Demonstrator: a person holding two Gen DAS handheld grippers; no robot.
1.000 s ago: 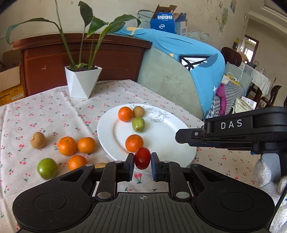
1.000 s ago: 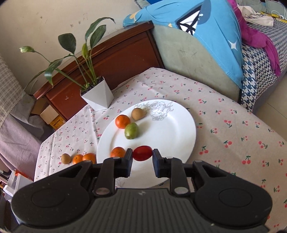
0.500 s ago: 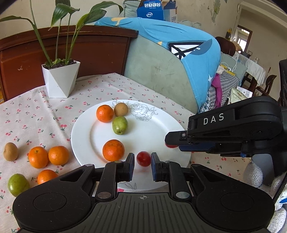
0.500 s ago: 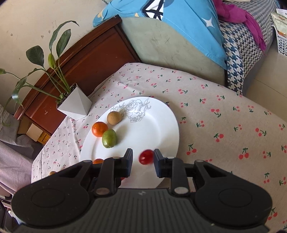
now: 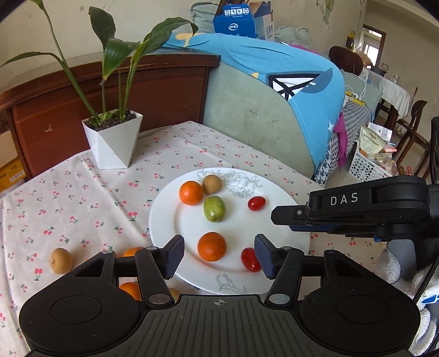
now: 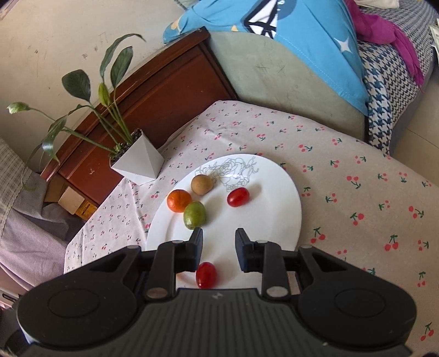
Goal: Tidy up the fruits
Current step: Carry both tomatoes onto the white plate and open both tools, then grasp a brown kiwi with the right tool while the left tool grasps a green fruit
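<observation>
— So, how many fruits do you count on your white plate [image 5: 277, 241]?

— Six in your left view: two oranges [image 5: 211, 246], two red cherry tomatoes [image 5: 250, 259], one green fruit [image 5: 214, 208] and one brown one [image 5: 211, 184]. Lower left, the tabletop [image 5: 68, 203] shows another brown fruit [image 5: 61, 261] and two partly hidden oranges.

— And the hand-held grippers?

— Your left hand-held gripper [image 5: 218, 256] is opening, gripping nothing; a tomato lies just beside its right pad. Your right hand-held gripper [image 6: 219, 248] stands narrowly parted and empty.

Around me stood a dark wooden headboard [image 5: 115, 90], a blue-covered sofa [image 5: 274, 90], cream walls [image 5: 153, 19] and a daylit doorway [image 5: 373, 38] beyond.
</observation>
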